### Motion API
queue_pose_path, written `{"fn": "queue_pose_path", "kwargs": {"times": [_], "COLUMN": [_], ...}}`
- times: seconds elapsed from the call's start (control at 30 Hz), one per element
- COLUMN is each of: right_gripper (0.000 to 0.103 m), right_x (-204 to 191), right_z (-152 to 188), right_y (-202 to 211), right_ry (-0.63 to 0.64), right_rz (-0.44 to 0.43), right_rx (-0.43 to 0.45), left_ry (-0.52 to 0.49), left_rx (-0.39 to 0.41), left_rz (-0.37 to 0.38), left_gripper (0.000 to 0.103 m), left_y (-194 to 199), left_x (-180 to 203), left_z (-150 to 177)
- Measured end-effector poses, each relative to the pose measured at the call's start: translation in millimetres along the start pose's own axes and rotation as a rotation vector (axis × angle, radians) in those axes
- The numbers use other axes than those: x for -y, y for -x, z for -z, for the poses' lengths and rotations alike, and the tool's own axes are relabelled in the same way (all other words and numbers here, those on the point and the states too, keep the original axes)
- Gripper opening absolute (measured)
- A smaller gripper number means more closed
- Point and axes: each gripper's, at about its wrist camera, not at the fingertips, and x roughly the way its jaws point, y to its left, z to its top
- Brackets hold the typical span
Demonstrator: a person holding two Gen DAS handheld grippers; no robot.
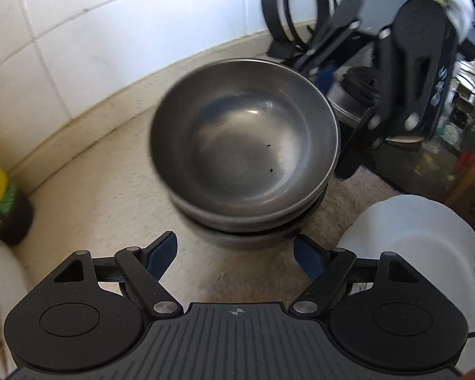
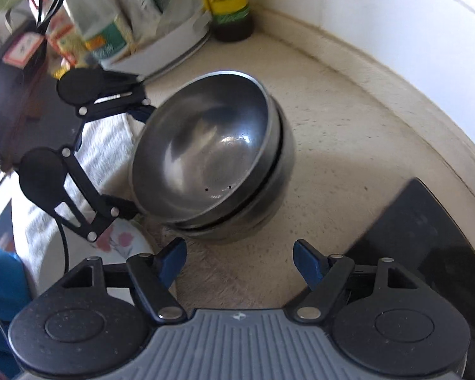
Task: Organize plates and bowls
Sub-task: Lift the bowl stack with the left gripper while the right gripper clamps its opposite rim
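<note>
A nested stack of steel bowls stands on the cream counter, seen from the other side in the right wrist view as steel bowls. My left gripper is open, its blue pads level with the near base of the stack and apart from it. My right gripper is open too, just short of the stack. Each gripper shows in the other's view: the right gripper beside the bowls' right rim, the left gripper at their left rim. A white floral plate lies to the right.
A white tiled wall curves behind the counter. An oil bottle and a white tray of packets stand at the back. A black rack, a white towel and a flat black object are nearby.
</note>
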Motion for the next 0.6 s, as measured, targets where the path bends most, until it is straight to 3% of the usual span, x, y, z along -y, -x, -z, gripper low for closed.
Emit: {"fn": "queue_pose_path", "kwargs": {"times": [0.33,0.6], "right_gripper": [0.083,0.09], "right_x": [6,17], "right_z": [-39,-54], "right_y": [-30,-42], "right_ry": [0.256,0.417], "right_rz": [-0.076,-0.126], "right_rx": [-0.124,-0.125], "left_ry": [0.008,-0.021], "left_rx": [0.007,0.008], "left_rz": [0.089,0.114], "left_gripper": [0.086,0.09], "left_y": [-22,-30], "left_x": [-23,-26], "left_z": [-3,3]}}
